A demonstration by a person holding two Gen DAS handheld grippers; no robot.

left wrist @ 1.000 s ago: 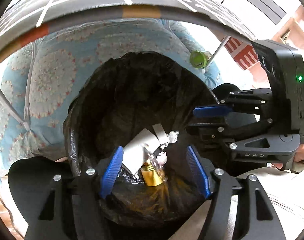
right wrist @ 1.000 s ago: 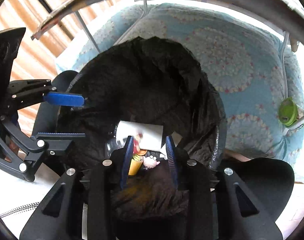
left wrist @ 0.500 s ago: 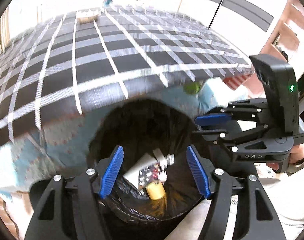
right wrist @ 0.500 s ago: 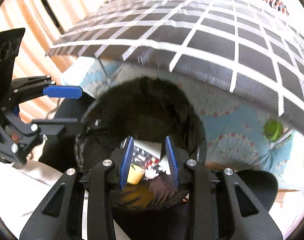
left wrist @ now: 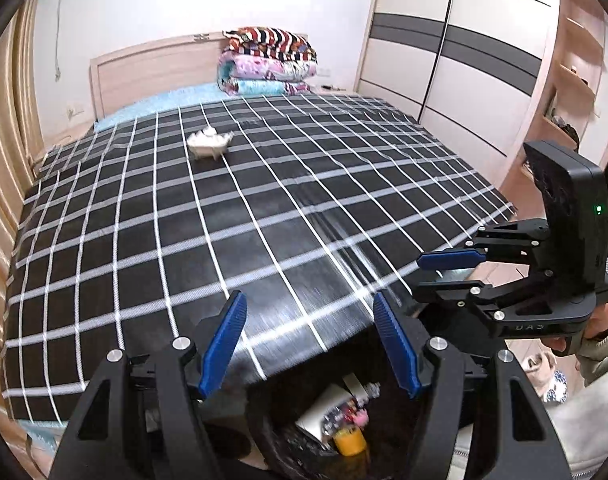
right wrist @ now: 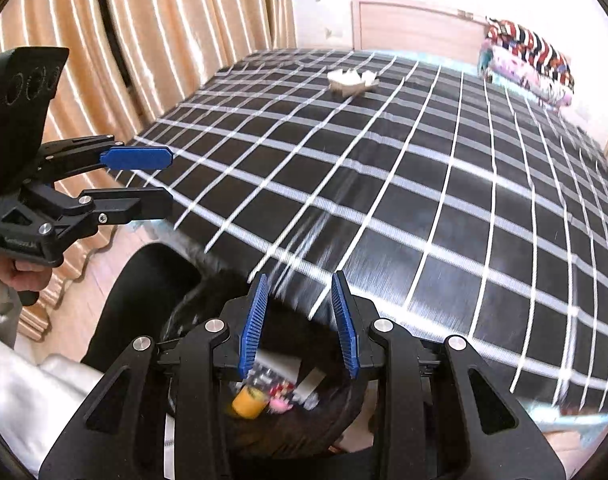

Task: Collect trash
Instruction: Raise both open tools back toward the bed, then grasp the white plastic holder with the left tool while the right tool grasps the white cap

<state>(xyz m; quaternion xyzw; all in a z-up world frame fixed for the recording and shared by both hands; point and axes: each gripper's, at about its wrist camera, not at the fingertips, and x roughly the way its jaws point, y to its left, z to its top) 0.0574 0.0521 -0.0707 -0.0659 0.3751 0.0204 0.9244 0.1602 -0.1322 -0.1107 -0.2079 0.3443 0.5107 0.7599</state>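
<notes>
Crumpled paper (left wrist: 208,143) lies far up the bed (left wrist: 144,240), ahead-left of both empty tools: left tool (left wrist: 310,344) wide, right tool (right wrist: 300,326) narrower.

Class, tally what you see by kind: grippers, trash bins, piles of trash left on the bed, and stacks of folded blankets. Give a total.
Grippers: 2 (left gripper, right gripper)
Trash bin: 1
Trash pile on bed: 1
Blanket stack: 1
Total: 5
</notes>
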